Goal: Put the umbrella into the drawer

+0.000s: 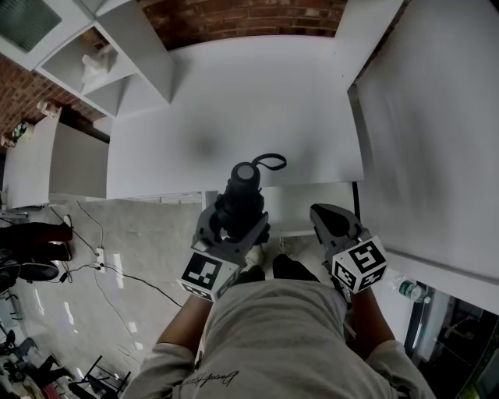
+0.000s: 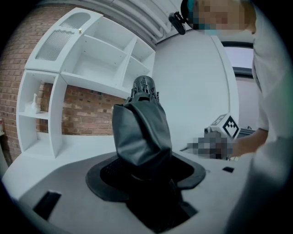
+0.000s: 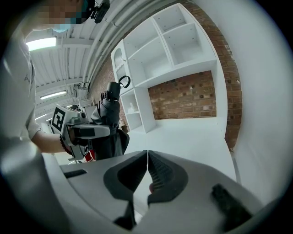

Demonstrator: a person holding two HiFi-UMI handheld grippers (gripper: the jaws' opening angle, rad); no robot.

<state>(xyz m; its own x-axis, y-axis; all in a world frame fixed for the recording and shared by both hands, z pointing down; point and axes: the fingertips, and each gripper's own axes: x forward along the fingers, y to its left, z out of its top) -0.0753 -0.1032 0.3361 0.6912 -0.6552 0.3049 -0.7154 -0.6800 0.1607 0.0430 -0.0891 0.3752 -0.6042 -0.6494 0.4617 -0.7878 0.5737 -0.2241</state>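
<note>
A folded black umbrella [image 1: 243,185] in its sleeve stands upright between the jaws of my left gripper [image 1: 232,226], which is shut on its lower part. Its wrist strap [image 1: 270,161] loops out over the white tabletop [image 1: 234,101]. In the left gripper view the umbrella [image 2: 139,130] fills the middle and hides the left gripper [image 2: 147,170] jaws. My right gripper [image 1: 334,220] is beside it to the right, shut with nothing in it; its pads [image 3: 158,171] meet in the right gripper view. Both grippers hover at the table's front edge. A white panel [image 1: 312,204] lies under that edge; I cannot tell if it is the drawer.
White cubby shelves [image 1: 109,66] stand at the back left against a brick wall [image 1: 234,15]. A tall white panel [image 1: 437,117] runs along the right. Cables and a power strip [image 1: 98,254] lie on the pale floor at left. A bottle [image 1: 411,291] sits low right.
</note>
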